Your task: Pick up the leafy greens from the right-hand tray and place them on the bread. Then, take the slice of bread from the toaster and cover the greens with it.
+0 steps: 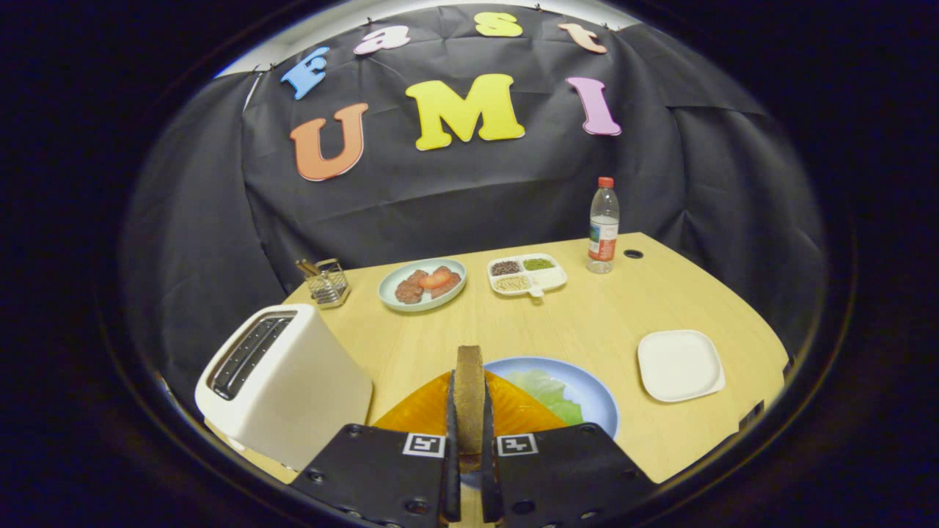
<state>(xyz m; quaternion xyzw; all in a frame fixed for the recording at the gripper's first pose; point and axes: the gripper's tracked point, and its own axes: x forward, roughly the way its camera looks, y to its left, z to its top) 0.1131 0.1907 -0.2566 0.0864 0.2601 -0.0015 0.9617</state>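
My gripper (468,411) is shut on a slice of brown bread (468,389), held upright and seen edge-on between the two fingers (450,433). Directly beneath and just ahead lies a blue plate (598,407). On it rests an orange-brown glossy slice (513,412), with pale leafy greens (546,392) lying over its right side. The white toaster (282,381) stands to the left of the fingers, its slots dark. To the right of the plate sits a white square tray (678,364) with nothing on it.
Farther back on the wooden table (587,323) are a pale green plate of meat and tomato (422,284), a divided dish of seeds (526,274), a water bottle (604,226) and a wire holder (325,280).
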